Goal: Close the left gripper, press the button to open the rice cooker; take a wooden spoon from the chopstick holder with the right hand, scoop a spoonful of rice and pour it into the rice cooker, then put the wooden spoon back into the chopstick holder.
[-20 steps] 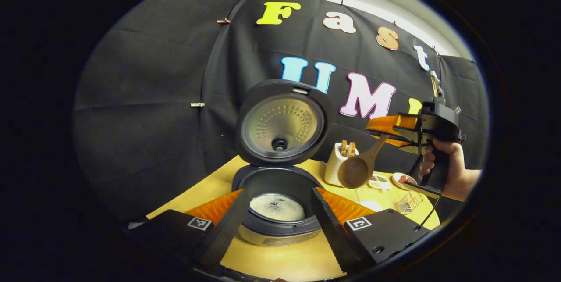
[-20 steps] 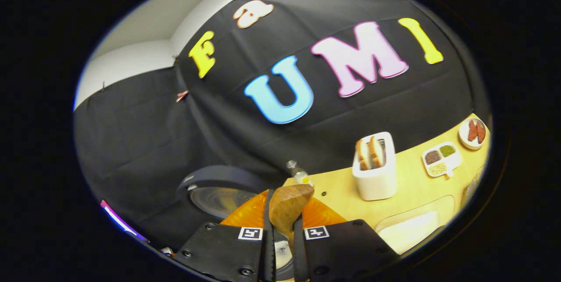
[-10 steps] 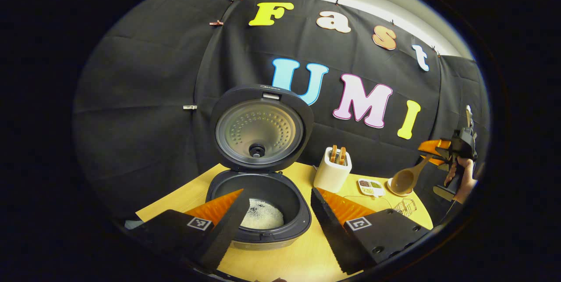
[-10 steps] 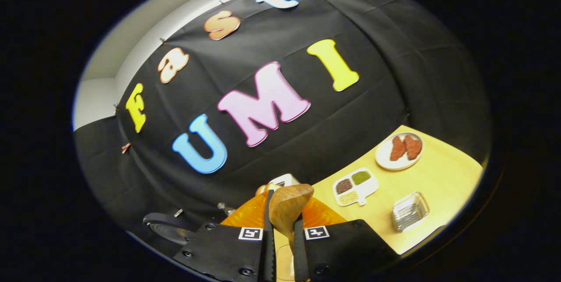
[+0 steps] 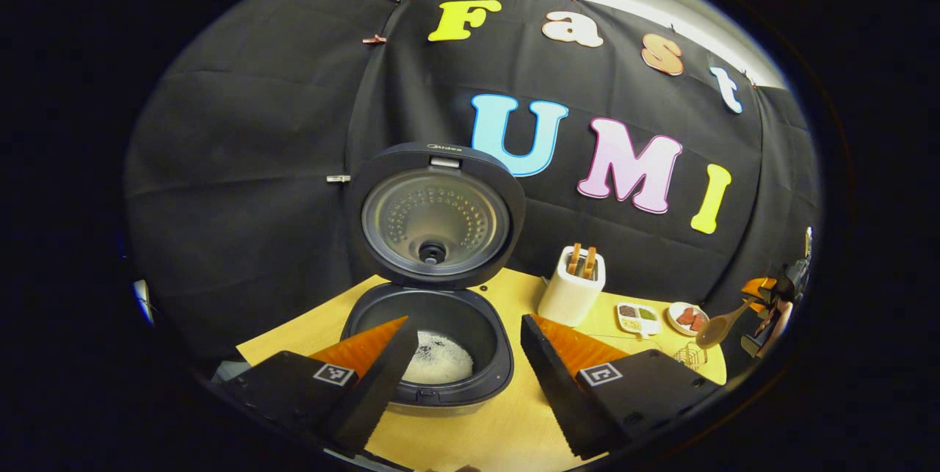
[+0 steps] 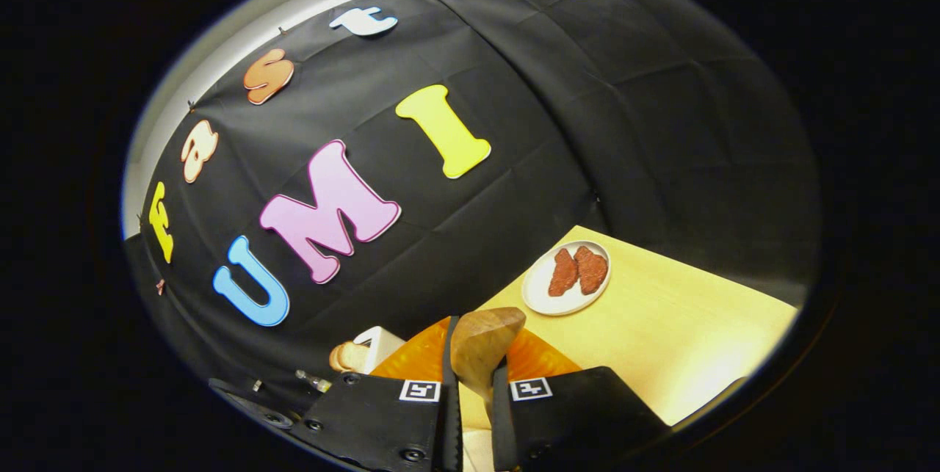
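Observation:
The black rice cooker [image 5: 433, 354] stands open with its lid [image 5: 435, 216] upright and white rice [image 5: 440, 363] lying in the pot. My left gripper [image 5: 459, 373] is open in front of it, one finger on each side of the pot and nothing between them. At the far right, a hand holds my right gripper [image 5: 764, 292] above the table's right end. It is shut on the handle of the wooden spoon [image 5: 716, 327], just above a wire mesh holder [image 5: 689, 356]. In the right gripper view the spoon's bowl [image 6: 485, 340] sticks out between the shut fingers of the right gripper [image 6: 474, 384].
A white toaster [image 5: 571, 290] with bread slices stands right of the cooker, seen also as the toaster [image 6: 367, 349]. Beside it lie a small divided dish [image 5: 636, 316] and a white plate [image 6: 565, 280] with red pieces. The wooden table [image 6: 661, 340] ends at the black cloth wall.
My right gripper has carried the spoon away from the cooker to the table's right end and turned right. My left gripper stays open and has drawn back slightly.

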